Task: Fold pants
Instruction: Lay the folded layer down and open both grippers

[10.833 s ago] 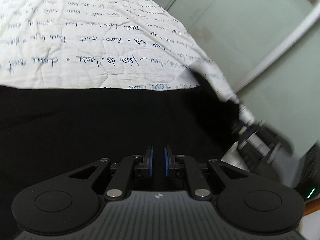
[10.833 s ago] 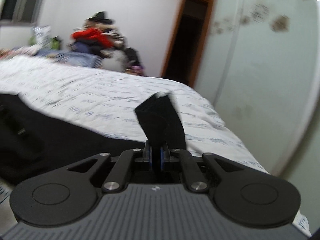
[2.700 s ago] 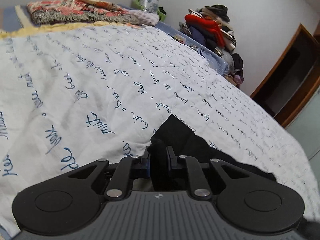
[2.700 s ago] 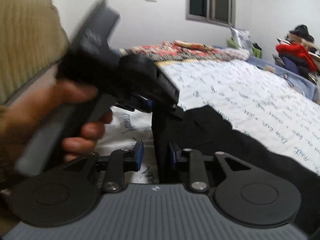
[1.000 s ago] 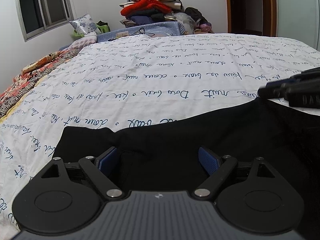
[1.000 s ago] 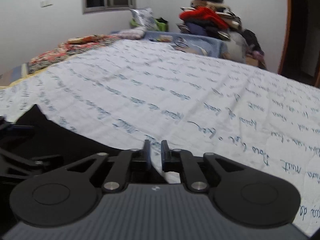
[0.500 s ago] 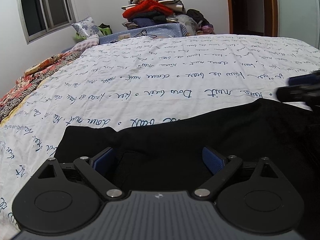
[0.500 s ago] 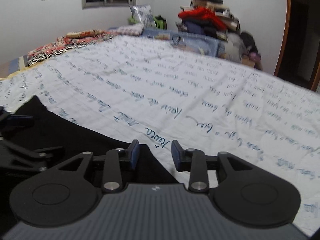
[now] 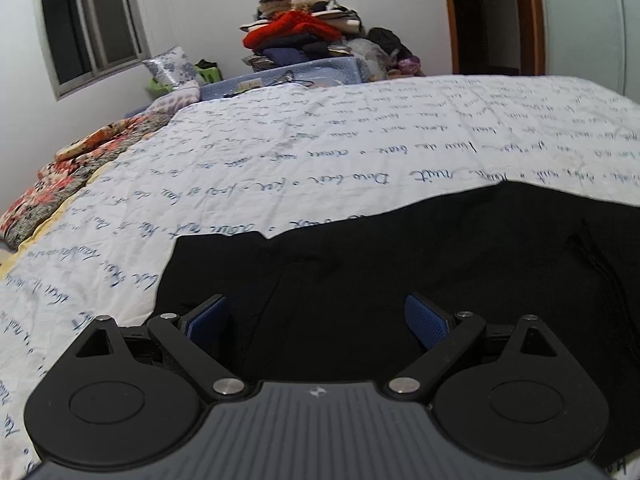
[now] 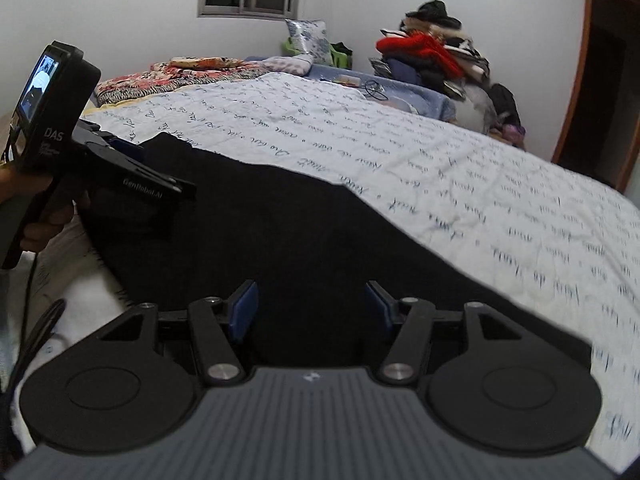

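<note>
We see the black pants lying flat across the bed, filling the lower frame. Left gripper jaws stand wide, empty; right gripper jaws are opening, gripping nothing.

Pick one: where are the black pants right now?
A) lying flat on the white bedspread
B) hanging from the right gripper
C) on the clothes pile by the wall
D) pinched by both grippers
A: the black pants lie spread on the white bedspread, and nothing sits between the pads of the left gripper or the opening right gripper.
</note>
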A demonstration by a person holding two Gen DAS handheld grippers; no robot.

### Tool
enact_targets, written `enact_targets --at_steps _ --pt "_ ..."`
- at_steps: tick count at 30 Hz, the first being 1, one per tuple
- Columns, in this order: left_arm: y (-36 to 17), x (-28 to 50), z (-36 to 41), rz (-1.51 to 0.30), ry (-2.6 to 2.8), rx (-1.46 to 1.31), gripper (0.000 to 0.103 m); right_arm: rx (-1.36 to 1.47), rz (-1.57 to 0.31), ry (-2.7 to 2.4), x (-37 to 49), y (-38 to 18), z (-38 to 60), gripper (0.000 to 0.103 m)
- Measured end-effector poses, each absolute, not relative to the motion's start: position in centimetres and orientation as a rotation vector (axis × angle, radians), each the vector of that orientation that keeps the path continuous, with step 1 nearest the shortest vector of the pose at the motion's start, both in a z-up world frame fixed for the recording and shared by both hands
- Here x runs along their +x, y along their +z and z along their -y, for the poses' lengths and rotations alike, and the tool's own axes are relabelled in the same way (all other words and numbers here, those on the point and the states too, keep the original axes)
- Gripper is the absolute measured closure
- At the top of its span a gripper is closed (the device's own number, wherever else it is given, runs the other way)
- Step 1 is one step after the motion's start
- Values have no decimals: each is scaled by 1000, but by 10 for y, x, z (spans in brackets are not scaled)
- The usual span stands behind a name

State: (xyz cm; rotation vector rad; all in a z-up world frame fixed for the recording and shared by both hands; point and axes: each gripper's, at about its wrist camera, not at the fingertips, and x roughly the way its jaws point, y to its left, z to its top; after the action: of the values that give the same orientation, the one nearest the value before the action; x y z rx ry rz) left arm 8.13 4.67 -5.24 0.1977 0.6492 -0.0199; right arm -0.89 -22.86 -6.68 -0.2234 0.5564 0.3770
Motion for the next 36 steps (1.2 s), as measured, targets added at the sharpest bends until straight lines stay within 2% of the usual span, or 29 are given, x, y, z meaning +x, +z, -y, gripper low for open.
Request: enact_targets --at_steps 5,6,8,9,10,13,18,24,30,32,34,36 --pt "-43 67 -58 -636 -34 163 8 -206 -515 461 -20 -63 208 48" --pt "-42 64 -59 -633 -33 170 8 -220 -508 509 -23 -64 199 51" --pt "-46 63 -61 -630 -24 208 8 -265 -518 589 -27 -69 181 65" --pt "-51 64 -60 -639 -4 237 8 -295 -530 614 -27 -74 172 79" --pt "-57 66 -62 -653 21 260 7 -317 -549 628 -27 -79 165 87" --pt "-59 64 -76 -665 20 213 7 -351 -589 637 -23 -90 160 86" --pt "-45 51 -82 -626 -23 174 7 -298 -583 651 -25 -72 173 86" --pt "-60 49 -72 -643 7 311 7 -294 -540 614 -3 -74 150 86" --pt "-54 43 -92 -654 -24 232 7 -373 -572 673 -6 -83 133 91" --pt "-46 38 -89 -630 -39 223 7 -335 -560 671 -11 -77 141 91" --pt "-38 36 -82 -607 -78 205 7 -296 -519 655 -20 -66 156 84" --pt "-33 36 -70 -591 -125 191 7 -268 -482 593 -29 -55 173 81"
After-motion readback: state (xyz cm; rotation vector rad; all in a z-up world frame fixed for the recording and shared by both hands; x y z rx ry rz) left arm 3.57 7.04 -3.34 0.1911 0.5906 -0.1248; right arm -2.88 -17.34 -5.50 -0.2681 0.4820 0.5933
